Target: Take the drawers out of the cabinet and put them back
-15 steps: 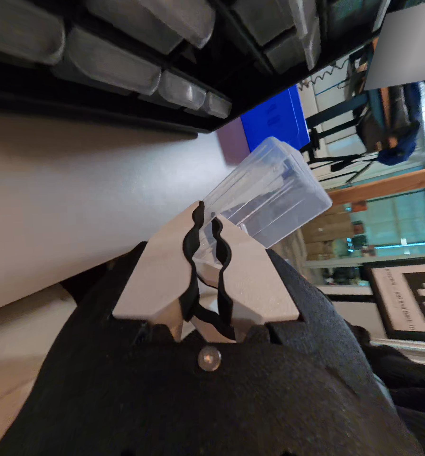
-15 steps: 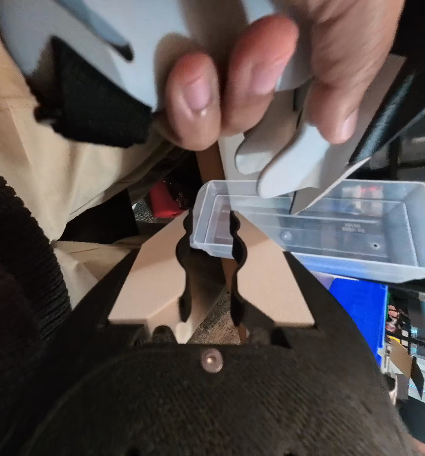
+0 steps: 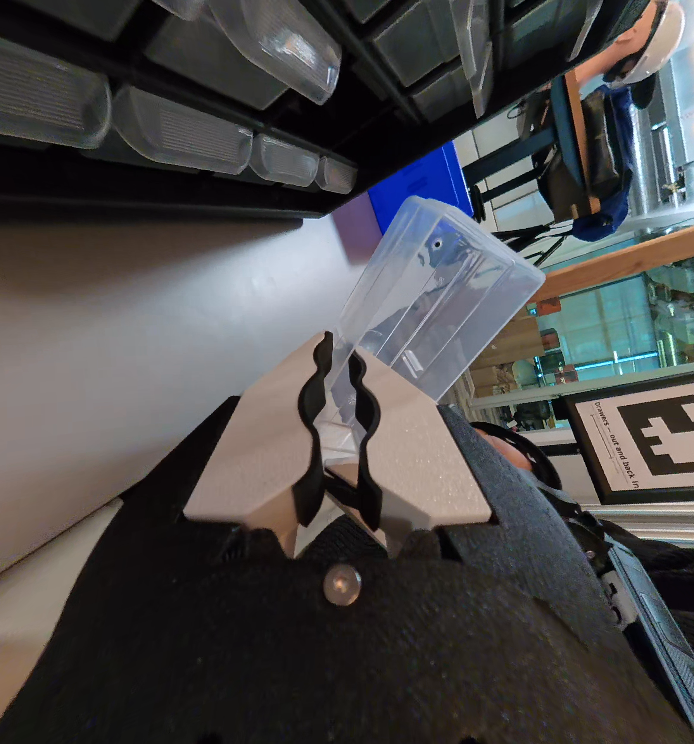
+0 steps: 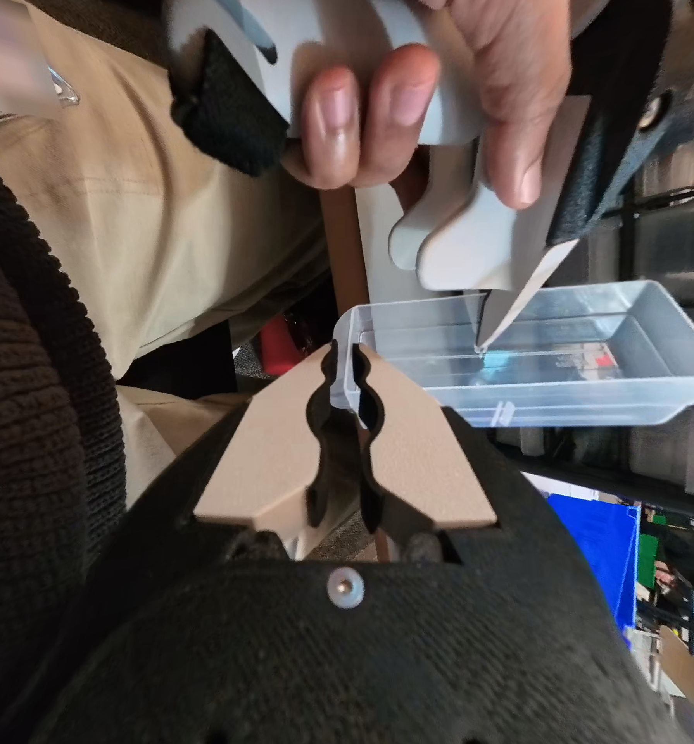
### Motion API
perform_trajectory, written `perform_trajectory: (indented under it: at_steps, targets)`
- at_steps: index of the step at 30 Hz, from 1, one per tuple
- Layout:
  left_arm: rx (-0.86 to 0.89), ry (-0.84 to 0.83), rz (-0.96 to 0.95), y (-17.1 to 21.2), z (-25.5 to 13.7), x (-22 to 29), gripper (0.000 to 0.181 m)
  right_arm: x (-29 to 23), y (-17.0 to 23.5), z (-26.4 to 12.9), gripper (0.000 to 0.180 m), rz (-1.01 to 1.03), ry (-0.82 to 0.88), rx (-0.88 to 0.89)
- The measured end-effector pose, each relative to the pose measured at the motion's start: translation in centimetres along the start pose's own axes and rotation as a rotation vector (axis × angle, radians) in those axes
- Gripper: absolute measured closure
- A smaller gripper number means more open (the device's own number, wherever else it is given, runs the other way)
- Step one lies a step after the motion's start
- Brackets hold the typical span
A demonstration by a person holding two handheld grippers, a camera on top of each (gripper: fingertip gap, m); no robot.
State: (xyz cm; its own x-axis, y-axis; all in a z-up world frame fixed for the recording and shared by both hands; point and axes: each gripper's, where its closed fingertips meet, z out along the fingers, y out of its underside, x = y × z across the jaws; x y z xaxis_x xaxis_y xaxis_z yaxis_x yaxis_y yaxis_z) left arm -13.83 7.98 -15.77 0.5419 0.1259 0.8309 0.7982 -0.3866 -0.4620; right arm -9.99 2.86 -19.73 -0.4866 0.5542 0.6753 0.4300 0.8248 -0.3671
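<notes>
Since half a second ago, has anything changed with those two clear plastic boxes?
Little. The right hand-held gripper closed tighter on the end wall of its clear plastic drawer. The left hand-held gripper keeps its own clear plastic drawer clamped, out of the black cabinet.

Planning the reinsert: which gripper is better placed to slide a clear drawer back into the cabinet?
Probably left. The left gripper clamps a clear drawer right beside the cabinet front; the right gripper pinches a clear drawer's end, facing the person's beige clothing.
</notes>
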Motion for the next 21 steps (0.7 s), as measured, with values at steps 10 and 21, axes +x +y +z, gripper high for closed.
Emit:
perform_trajectory:
  at_steps: [10,21]
  targets:
    - [-0.039,0.063,0.015,0.7,0.4,-0.1,0.174,-0.3,-0.6,-1.0,0.174,0.033,-0.060,0.067]
    - [-0.013,0.001,0.125,0.3,0.7,-0.9,0.180,0.4,-1.2,-1.5,0.172,-0.091,0.061,0.069]
